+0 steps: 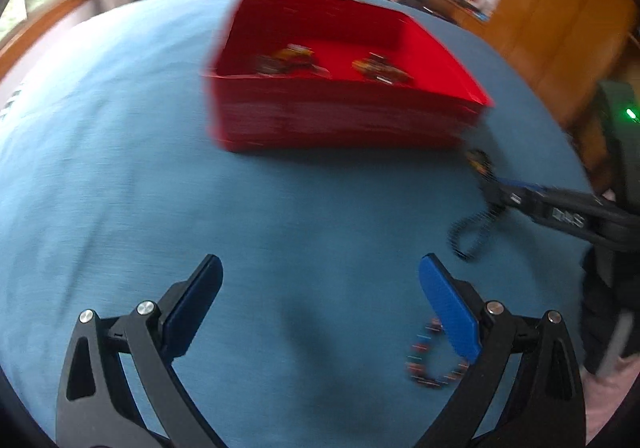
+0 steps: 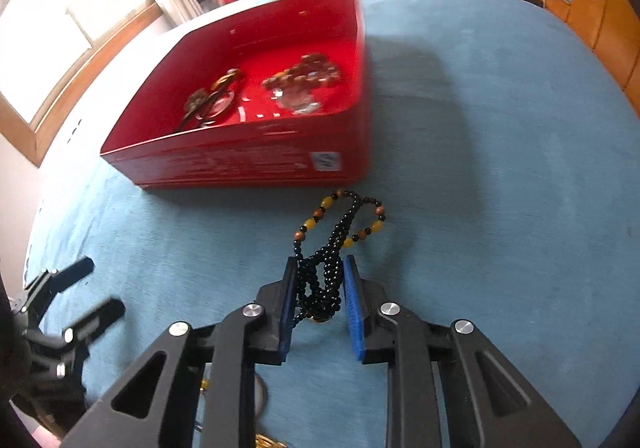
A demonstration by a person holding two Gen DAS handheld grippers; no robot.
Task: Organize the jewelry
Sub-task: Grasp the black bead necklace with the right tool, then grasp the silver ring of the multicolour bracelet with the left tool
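The right gripper (image 2: 319, 280) is clamped on a black bead necklace (image 2: 320, 280) with yellow and brown beads, its loop trailing ahead onto the blue cloth (image 2: 500, 167). Just beyond sits a red box (image 2: 240, 159) holding jewelry (image 2: 304, 83). The left gripper (image 1: 320, 288) hovers spread wide; a multicoloured bead bracelet (image 1: 430, 360) lies beside its right finger.

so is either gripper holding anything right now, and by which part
The right gripper is shut on the black bead necklace, clamping its bunched strands; the yellow-beaded end hangs forward. The left gripper is open, holding nothing.
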